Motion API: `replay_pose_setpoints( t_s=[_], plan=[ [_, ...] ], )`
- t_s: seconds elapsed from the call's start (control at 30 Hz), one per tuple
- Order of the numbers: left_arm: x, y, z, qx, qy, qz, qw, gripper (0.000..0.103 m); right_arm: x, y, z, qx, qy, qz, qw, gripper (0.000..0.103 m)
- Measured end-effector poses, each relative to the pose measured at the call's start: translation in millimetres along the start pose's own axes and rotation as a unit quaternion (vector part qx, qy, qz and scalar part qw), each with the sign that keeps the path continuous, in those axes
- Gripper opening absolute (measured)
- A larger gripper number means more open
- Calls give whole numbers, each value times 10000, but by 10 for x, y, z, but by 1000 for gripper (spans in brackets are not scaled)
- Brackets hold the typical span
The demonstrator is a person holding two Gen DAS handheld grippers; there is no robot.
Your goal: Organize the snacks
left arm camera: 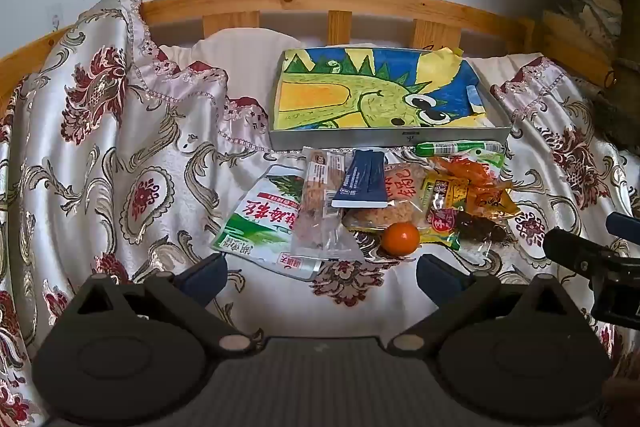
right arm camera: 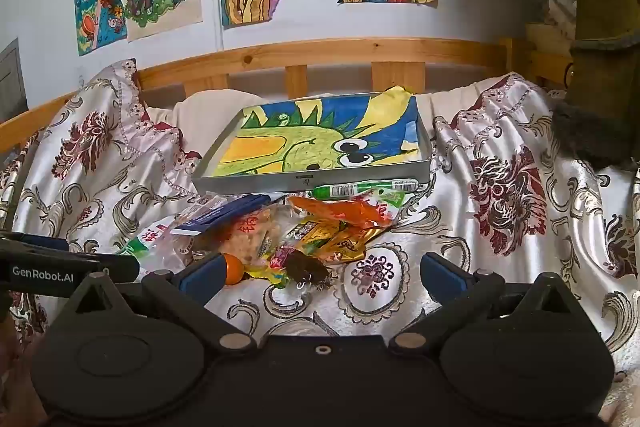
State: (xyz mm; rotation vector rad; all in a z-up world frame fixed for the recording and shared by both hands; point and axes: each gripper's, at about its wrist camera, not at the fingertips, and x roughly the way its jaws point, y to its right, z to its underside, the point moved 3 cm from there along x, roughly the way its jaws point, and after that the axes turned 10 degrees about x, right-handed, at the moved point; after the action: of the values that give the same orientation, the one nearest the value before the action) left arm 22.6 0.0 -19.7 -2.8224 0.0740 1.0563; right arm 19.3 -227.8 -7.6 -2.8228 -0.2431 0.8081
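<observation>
Snacks (left arm camera: 372, 203), crinkly packets and a round orange (left arm camera: 400, 236), lie before the shallow tray (left arm camera: 384, 139); both grippers (left arm camera: 320, 273) (right arm camera: 320, 273) gape empty.

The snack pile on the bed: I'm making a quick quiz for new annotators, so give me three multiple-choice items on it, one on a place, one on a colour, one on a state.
1. Where does the green tube lie?
A. Inside the tray
B. Just in front of the tray's front wall
C. On the wooden rail

2. What colour is the small round fruit at the near edge of the pile?
A. Orange
B. Purple
C. White

3. How is the left gripper?
A. Shut on the fruit
B. Shut on a packet
C. Open and holding nothing

Answers:
1 B: the tube lies along the tray on the near side, on the floral cloth.
2 A: it is plainly orange against the cloth.
3 C: its fingers stand wide apart short of the pile, with only cloth between them.
</observation>
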Motion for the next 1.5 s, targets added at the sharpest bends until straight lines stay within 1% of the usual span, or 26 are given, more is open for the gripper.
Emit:
replay_pose_setpoints(
  t_s=[1.5],
  plan=[
    [8,-14,28,1,-30,1,10000,103,7,-10,14,-2,-15,1,10000,102]
  ],
)
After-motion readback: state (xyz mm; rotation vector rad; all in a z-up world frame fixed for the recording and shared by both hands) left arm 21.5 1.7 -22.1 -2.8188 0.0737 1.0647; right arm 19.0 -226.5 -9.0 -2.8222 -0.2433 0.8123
